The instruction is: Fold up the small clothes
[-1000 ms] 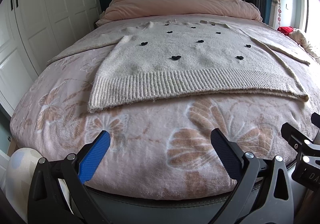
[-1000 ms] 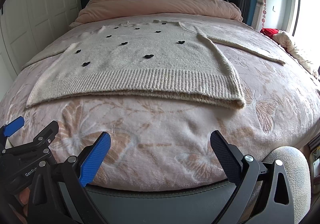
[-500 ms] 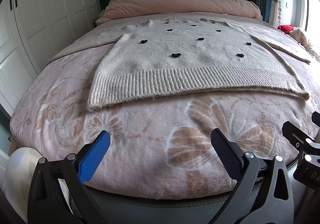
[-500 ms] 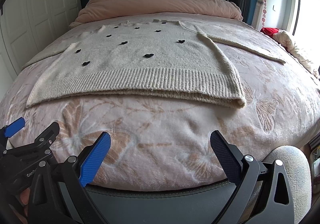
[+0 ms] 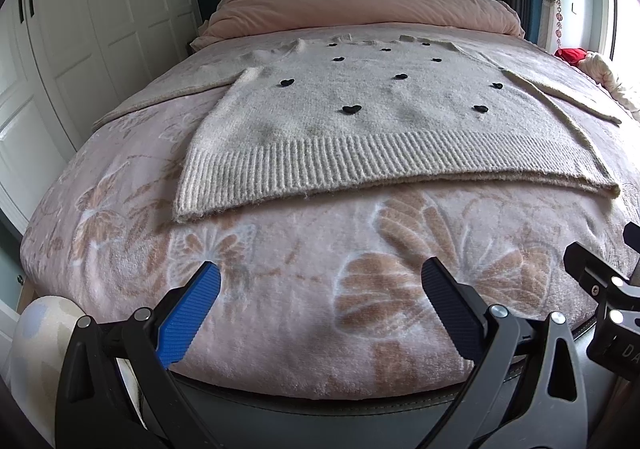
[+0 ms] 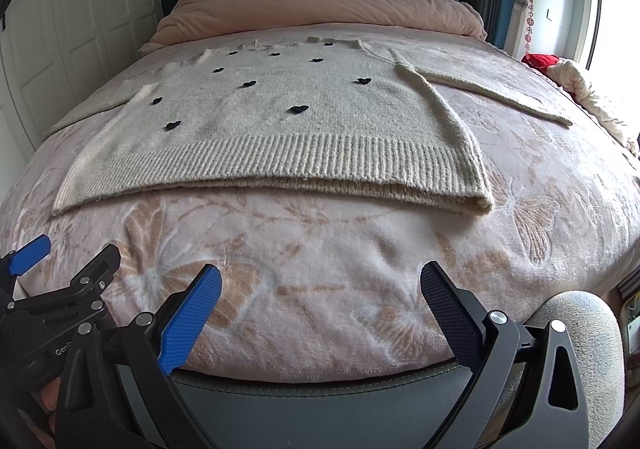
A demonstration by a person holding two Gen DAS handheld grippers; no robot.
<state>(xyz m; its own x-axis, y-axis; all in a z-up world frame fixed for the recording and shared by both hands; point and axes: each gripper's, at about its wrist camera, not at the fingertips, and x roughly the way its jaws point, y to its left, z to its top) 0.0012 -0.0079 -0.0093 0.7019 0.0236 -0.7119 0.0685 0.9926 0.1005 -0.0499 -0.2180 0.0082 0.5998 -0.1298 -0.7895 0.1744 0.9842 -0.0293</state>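
Note:
A cream knit sweater (image 5: 380, 121) with small black hearts lies flat on the bed, sleeves spread to both sides, ribbed hem toward me. It also shows in the right wrist view (image 6: 280, 129). My left gripper (image 5: 320, 289) is open and empty at the bed's foot edge, well short of the hem. My right gripper (image 6: 320, 289) is open and empty at the same edge, to the right of the left one. The right gripper's side shows in the left wrist view (image 5: 600, 289), and the left gripper's side shows in the right wrist view (image 6: 60, 289).
The bed has a pink butterfly-print blanket (image 5: 280, 289) and a folded pink duvet (image 5: 360, 9) at the head. White wardrobes (image 5: 80, 29) stand on the left. Red and cream clothes (image 6: 572, 85) lie at the bed's right edge. Grey footboard (image 6: 320, 401) runs under the grippers.
Both grippers have edged slightly forward and up toward the sweater; the hem sits a little lower in view. Jaws stay open.

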